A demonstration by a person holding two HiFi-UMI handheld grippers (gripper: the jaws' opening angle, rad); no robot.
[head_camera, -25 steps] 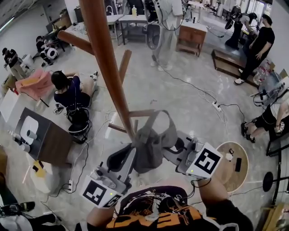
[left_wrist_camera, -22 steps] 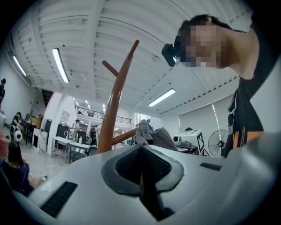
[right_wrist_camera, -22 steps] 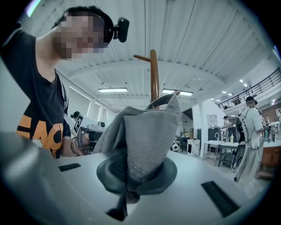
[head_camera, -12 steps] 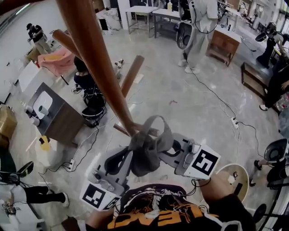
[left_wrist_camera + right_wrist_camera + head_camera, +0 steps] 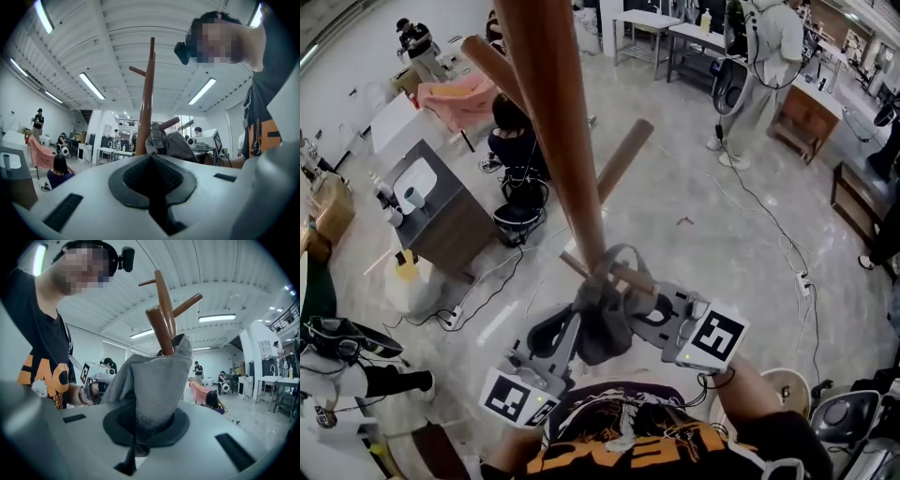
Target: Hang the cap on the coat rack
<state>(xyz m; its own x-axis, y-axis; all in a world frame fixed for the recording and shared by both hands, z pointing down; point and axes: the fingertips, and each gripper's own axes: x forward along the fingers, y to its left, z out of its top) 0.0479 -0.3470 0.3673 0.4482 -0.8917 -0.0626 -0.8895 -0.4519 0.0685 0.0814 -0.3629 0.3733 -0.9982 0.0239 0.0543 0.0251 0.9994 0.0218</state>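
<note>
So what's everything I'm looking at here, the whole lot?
coat rack: one, brown wood, centre, pole with angled pegs
cap: one, grey, by a low peg of the rack
cabinet: one, dark, on the floor at left
cloth: one, pink, upper left
seated person: one, dark top, on the floor beyond the cabinet
standing person: one, white clothes, upper right
cables: several, dark, across the floor
left gripper: one, pale grey, fingers shut on the cap
right gripper: one, pale grey, fingers shut on the cap
</note>
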